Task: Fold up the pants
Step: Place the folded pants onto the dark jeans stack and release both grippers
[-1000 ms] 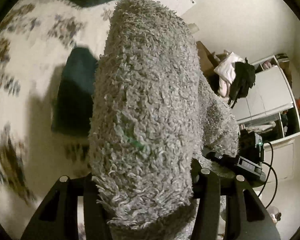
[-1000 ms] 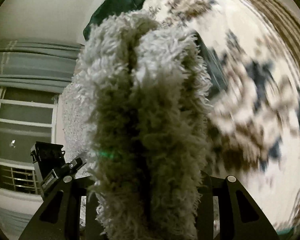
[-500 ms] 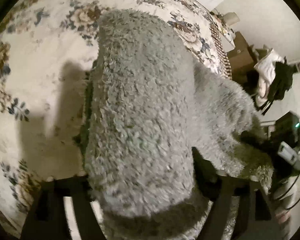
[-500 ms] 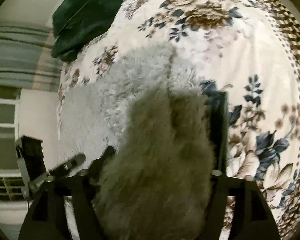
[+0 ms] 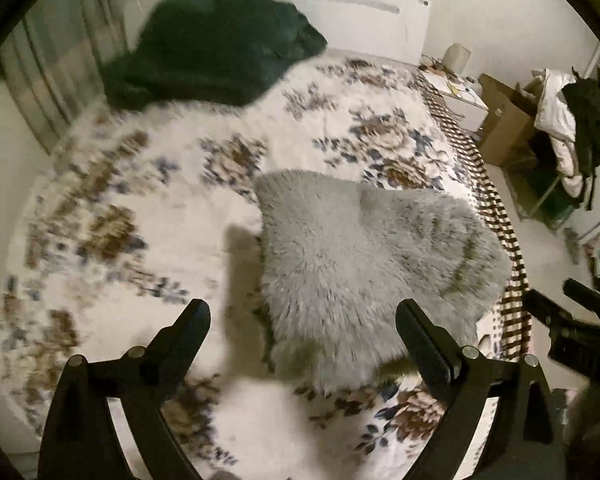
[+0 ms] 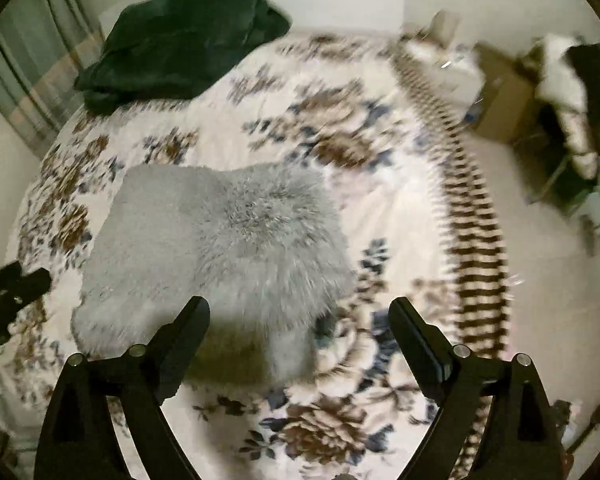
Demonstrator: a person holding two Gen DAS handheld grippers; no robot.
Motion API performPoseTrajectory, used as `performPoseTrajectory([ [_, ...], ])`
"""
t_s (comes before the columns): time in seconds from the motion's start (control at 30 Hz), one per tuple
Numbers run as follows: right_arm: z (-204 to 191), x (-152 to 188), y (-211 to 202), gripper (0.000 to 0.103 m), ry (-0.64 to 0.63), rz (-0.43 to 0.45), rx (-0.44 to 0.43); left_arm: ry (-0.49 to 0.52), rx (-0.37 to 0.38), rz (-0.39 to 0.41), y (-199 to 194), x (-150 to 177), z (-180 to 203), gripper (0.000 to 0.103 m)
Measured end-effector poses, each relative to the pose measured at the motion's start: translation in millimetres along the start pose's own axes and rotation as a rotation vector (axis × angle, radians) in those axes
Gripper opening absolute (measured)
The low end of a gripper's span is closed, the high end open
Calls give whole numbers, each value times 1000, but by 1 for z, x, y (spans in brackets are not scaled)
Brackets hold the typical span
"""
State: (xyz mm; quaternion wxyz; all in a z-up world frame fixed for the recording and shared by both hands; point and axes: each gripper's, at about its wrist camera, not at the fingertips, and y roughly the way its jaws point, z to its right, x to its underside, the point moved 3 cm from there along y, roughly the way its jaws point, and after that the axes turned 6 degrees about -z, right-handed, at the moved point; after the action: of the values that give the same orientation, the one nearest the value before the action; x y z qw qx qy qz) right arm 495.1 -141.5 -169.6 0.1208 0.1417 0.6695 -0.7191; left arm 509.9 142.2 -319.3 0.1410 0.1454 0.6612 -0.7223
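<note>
The grey fuzzy pants (image 5: 364,264) lie folded in a compact pile on the floral bedspread (image 5: 140,220). They also show in the right wrist view (image 6: 220,248). My left gripper (image 5: 302,316) is open and empty, held above the pile's near edge. My right gripper (image 6: 300,312) is open and empty, above the pile's near right corner. The other gripper's body shows at the right edge of the left wrist view (image 5: 576,332) and the left edge of the right wrist view (image 6: 4,292).
A dark green garment (image 5: 216,48) lies at the head of the bed, seen too in the right wrist view (image 6: 180,40). The bed's striped edge (image 6: 472,240) drops to the floor on the right. A cardboard box (image 5: 508,124) and hanging clothes (image 5: 572,120) stand beyond.
Both grippers held the grey pants up a second ago. They lowered the pants onto the bed, opened and pulled back, leaving the pile lying free.
</note>
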Motion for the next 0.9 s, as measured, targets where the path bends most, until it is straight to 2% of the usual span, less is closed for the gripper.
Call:
performPoseTrajectory([
  [0.13, -3, 35, -67, 93, 28, 53, 5, 36, -72, 77, -63, 22, 20, 95],
  [0.27, 0, 68, -135, 93, 39, 117, 21, 23, -35, 131, -118, 44, 32, 95],
  [0.57, 16, 150, -267, 93, 18, 237, 34, 2, -43, 238, -220, 106, 53, 95],
  [0.8, 27, 216, -360, 102, 5, 327, 18, -16, -45, 295, -284, 166, 66, 95],
  [0.9, 31, 242, -394, 102, -3, 363, 6, -25, -55, 303, -304, 190, 72, 101],
])
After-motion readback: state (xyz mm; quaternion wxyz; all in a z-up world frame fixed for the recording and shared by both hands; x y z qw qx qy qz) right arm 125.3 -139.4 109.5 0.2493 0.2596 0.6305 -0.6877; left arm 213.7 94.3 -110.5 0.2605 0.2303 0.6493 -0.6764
